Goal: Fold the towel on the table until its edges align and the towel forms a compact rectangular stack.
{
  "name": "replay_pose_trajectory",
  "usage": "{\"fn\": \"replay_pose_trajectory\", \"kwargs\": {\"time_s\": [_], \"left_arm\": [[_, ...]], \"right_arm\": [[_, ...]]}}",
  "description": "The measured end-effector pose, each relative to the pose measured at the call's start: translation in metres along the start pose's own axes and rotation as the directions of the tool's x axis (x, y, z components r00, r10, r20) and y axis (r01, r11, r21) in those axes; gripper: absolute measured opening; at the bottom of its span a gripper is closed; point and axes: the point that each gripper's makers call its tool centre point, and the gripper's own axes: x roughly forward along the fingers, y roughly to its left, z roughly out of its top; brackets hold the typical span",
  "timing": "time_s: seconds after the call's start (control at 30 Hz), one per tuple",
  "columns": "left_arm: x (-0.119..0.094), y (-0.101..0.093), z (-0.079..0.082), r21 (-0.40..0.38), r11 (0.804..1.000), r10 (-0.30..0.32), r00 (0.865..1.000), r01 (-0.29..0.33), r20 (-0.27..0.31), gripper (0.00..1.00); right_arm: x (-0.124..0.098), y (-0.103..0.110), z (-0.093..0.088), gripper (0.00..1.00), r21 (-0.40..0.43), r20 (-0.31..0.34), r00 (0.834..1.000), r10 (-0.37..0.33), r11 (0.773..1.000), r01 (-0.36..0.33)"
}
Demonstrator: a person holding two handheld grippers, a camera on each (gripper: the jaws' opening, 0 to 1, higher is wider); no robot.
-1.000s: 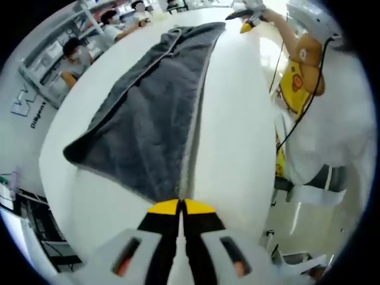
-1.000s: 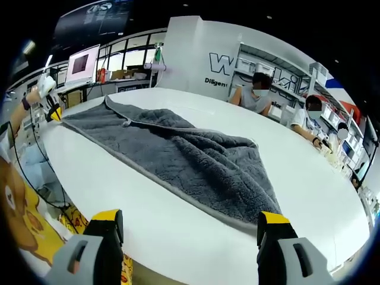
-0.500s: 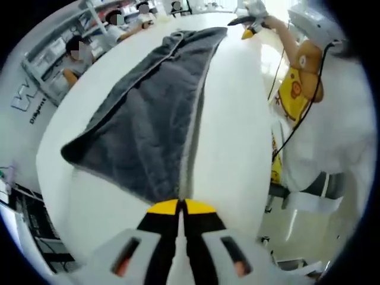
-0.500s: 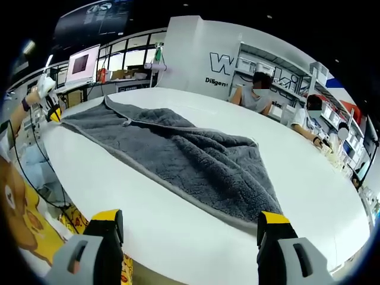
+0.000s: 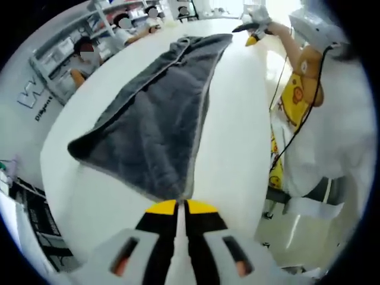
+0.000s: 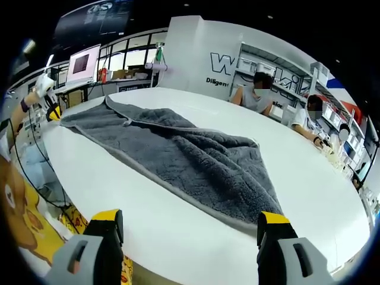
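Left gripper (image 5: 180, 206): my jaws are pressed together on the near corner of the grey towel (image 5: 157, 122); I have drawn it slightly up and back.
Right gripper (image 6: 190, 228): mine, spread wide, holding nothing, unmoved.
Towel: lies lengthwise on the white table (image 5: 234, 136), half folded.
Meaning: the next fold is starting.

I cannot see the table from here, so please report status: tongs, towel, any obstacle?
Left tongs shut on towel corner. Right tongs open, short of the towel's near edge. Towel lies long on white table, not yet compact. Nothing in the way.
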Motion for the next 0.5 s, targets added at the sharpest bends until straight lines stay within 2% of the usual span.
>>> {"fn": "replay_pose_trajectory", "kwargs": {"time_s": [0.3, 0.5], "left_arm": [[-0.003, 0.001, 0.005, -0.027, 0.999, 0.044, 0.998, -0.043, 0.054, 0.08], [-0.006, 0.004, 0.016, -0.064, 0.996, 0.077, 0.988, -0.068, 0.133, 0.08]], "right_arm": [[0.001, 0.001, -0.001, 0.98, 0.001, -0.003, 1.0, 0.002, 1.0, -0.002], [0.0, 0.0, -0.001, 0.98, 0.002, -0.002, 1.0, -0.001, 1.0, 0.001]]}}
